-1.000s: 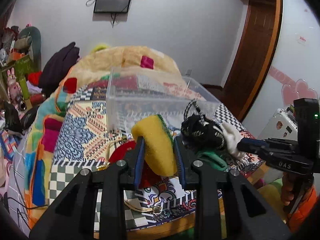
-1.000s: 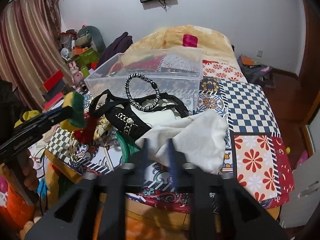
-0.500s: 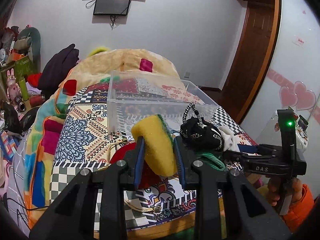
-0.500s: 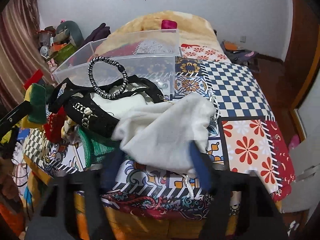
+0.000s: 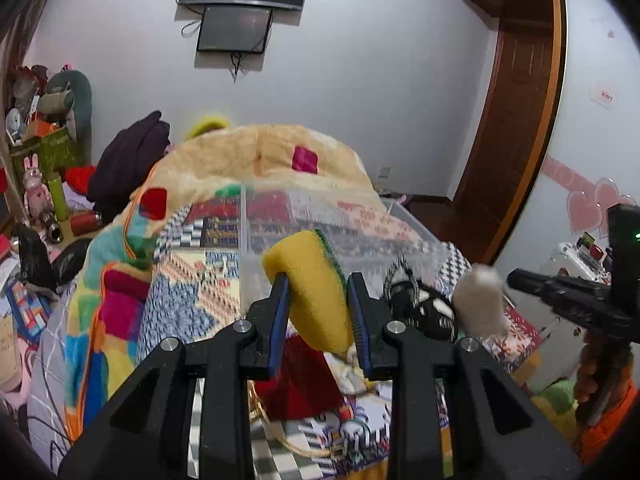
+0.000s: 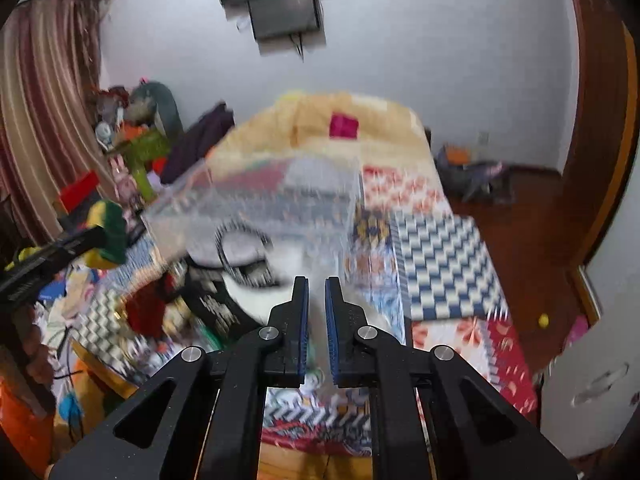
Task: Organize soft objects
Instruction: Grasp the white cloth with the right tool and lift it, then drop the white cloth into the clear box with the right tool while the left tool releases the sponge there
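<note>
My left gripper [image 5: 318, 296] is shut on a yellow sponge with a green scrub side [image 5: 310, 280], held above the bed in front of the clear plastic bin [image 5: 320, 216]. My right gripper [image 6: 316, 296] is shut on the white cloth [image 6: 316, 312], lifting it; in the left wrist view the cloth [image 5: 478, 300] hangs from it at the right. A black bag with a braided handle [image 5: 420, 304] and a red soft item [image 5: 300, 380] lie in the pile before the bin. The right wrist view is blurred by motion.
The bin sits on a patchwork bedspread [image 5: 176, 288]. A cluttered shelf with toys [image 5: 40, 160] stands at the left. A wooden door [image 5: 516, 112] is at the right. A dark bag [image 6: 472, 176] lies on the floor.
My right gripper has closed on the white cloth and lifted it off the pile. My left gripper has risen a little with the sponge still in it.
</note>
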Demonstrator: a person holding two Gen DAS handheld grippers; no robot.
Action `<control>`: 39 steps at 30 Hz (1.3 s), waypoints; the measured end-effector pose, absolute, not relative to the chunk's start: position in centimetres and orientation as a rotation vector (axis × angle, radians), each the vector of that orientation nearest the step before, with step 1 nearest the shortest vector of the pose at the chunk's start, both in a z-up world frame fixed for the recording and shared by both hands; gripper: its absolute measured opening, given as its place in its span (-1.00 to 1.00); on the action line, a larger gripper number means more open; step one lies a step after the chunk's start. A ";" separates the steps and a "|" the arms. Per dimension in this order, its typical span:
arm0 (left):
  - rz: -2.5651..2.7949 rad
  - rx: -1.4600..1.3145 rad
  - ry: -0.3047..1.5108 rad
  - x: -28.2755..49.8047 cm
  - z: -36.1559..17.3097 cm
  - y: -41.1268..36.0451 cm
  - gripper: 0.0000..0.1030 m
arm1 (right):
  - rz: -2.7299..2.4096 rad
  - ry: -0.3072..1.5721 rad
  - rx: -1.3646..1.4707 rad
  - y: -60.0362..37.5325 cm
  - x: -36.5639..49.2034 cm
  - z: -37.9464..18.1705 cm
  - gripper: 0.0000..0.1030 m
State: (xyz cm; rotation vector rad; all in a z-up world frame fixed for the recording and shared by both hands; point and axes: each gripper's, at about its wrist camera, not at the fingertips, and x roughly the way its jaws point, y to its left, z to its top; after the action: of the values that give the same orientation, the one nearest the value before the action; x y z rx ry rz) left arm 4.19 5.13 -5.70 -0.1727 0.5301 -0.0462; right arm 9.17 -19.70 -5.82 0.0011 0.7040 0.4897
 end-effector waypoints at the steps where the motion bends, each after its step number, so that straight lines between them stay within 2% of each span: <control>1: -0.044 -0.173 0.524 4.5 -5.4 5.2 -0.44 | 0.492 0.685 -0.001 -19.6 9.1 -5.2 -0.86; 5: -0.043 -0.183 0.507 5.8 -4.4 5.7 -0.44 | 0.496 0.631 -0.034 -18.7 9.7 -3.5 -0.86; 8: -0.043 -0.181 0.506 6.1 -4.3 5.9 -0.44 | 0.496 0.670 -0.094 -18.0 9.9 -5.0 -0.80; 9: -0.047 -0.184 0.511 6.2 -4.4 5.9 -0.44 | 0.491 0.697 -0.116 -17.8 10.0 -5.7 -0.53; 10: -0.051 -0.189 0.519 6.3 -4.6 6.0 -0.44 | 0.482 0.725 -0.130 -17.8 10.1 -6.7 0.02; 12: -0.055 -0.194 0.535 6.2 -5.1 6.0 -0.44 | 0.463 0.758 -0.120 -18.4 10.1 -8.5 0.53; 18: -0.067 -0.214 0.590 5.6 -7.2 5.7 -0.43 | 0.486 0.873 -0.089 -19.0 10.7 -12.0 0.54; 21: -0.070 -0.200 0.611 5.4 -8.1 5.1 -0.43 | 0.449 0.902 -0.097 -18.8 11.6 -13.2 0.53; 23: -0.071 -0.186 0.617 5.2 -8.5 4.6 -0.43 | 0.442 0.921 -0.069 -19.2 12.3 -13.7 0.27; 24: -0.075 -0.180 0.620 5.1 -8.7 4.4 -0.43 | 0.442 0.932 -0.058 -19.5 12.6 -13.9 -0.03; 25: -0.079 -0.178 0.623 5.3 -8.7 4.3 -0.43 | 0.442 0.939 -0.048 -19.7 12.7 -13.9 -0.25; 26: -0.083 -0.177 0.625 5.3 -8.8 4.1 -0.43 | 0.441 0.946 -0.025 -20.0 13.0 -14.1 -0.32; 28: -0.092 -0.174 0.629 5.5 -8.9 3.9 -0.43 | 0.440 0.946 -0.007 -20.1 13.2 -14.0 -0.77; 29: -0.093 -0.167 0.629 5.6 -8.9 3.8 -0.43 | 0.437 0.943 -0.008 -20.1 13.2 -14.0 -0.84; 33: -0.089 -0.151 0.616 5.6 -8.5 3.6 -0.43 | 0.422 0.888 0.001 -20.5 12.5 -12.6 -0.88; 39: -0.085 -0.169 0.582 6.9 -6.8 4.8 -0.43 | 0.450 0.756 0.018 -20.4 12.2 -7.7 -0.88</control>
State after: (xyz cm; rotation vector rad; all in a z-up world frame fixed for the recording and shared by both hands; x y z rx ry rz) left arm 6.85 4.80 -6.79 -0.1687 0.5824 -0.0848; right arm 12.18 -20.40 -7.66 0.0185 0.7558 0.4498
